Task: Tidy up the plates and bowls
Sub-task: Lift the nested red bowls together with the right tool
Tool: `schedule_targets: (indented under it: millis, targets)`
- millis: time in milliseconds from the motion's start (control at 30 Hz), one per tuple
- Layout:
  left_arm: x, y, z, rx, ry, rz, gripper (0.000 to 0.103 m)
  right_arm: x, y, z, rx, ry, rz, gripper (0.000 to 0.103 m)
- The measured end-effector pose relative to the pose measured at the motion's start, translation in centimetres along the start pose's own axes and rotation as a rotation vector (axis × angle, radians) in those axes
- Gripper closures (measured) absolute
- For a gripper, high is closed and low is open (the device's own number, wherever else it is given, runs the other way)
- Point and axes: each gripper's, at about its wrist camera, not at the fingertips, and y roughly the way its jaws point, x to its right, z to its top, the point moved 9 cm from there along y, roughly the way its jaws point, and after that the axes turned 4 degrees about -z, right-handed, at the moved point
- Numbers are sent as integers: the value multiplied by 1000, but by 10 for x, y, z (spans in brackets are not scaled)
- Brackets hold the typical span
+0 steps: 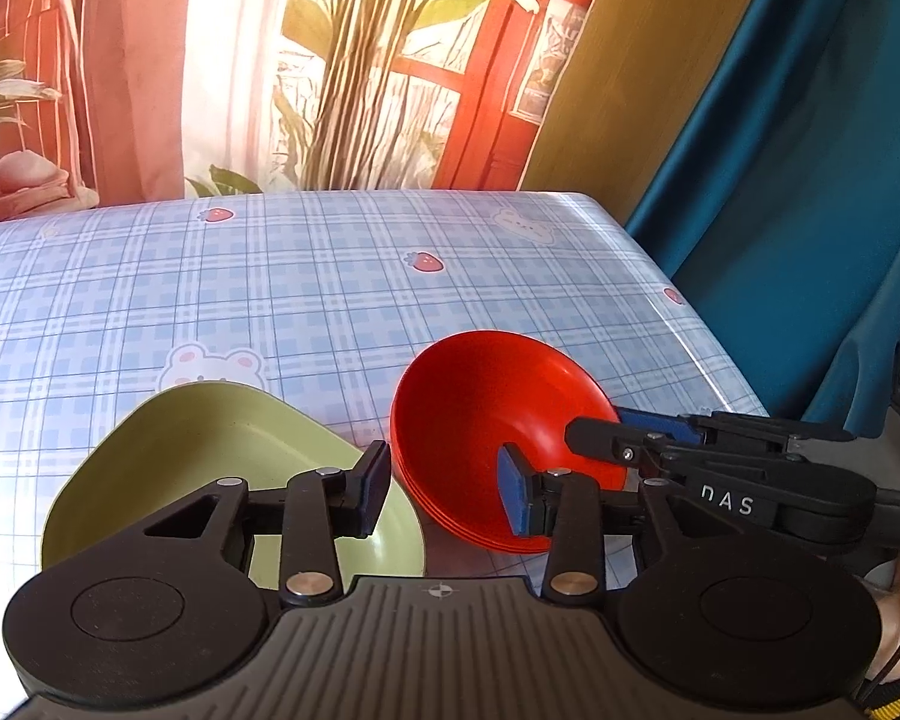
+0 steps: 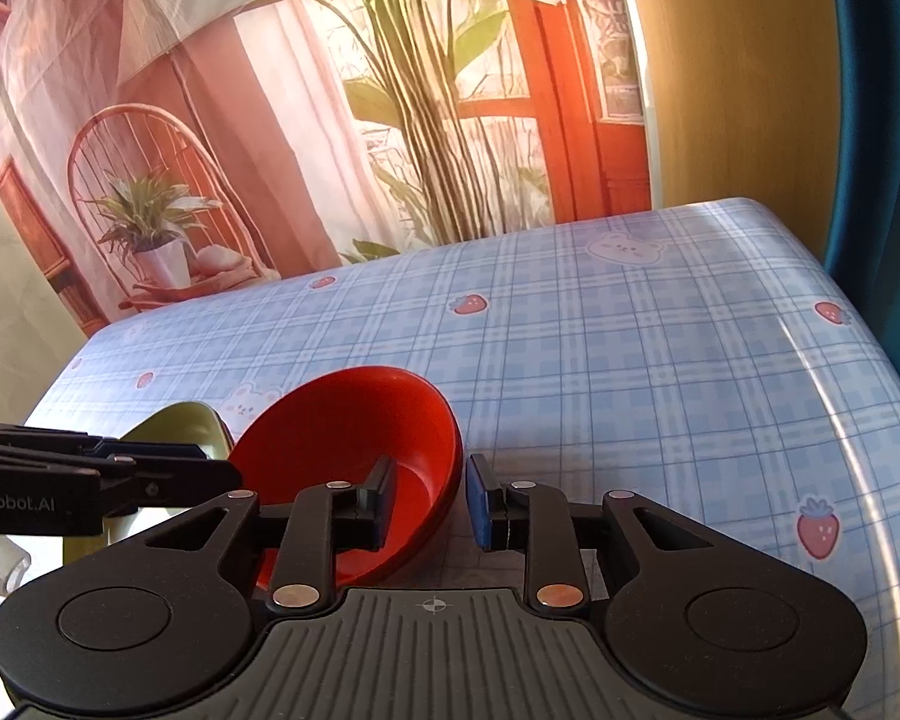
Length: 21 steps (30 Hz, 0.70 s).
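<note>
A stack of red bowls (image 1: 498, 420) sits near the front edge of a checked tablecloth (image 1: 330, 288), just beside a green plate (image 1: 210, 450) (a printed backdrop hangs behind). The left gripper (image 1: 447, 495) and right gripper (image 2: 429, 504) each straddle the bowls' rim, pads parted, clamping nothing.

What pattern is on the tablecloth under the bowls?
Pale blue plaid tablecloth printed with red strawberries and white bears, clearest in the right wrist view.
</note>
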Motion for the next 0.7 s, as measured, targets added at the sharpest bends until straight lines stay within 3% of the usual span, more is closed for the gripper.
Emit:
schedule_targets:
  millis: [700]
  targets:
    - [5,8,-2,-5,-2,-8,62,10,4,-17,7,94,51,83]
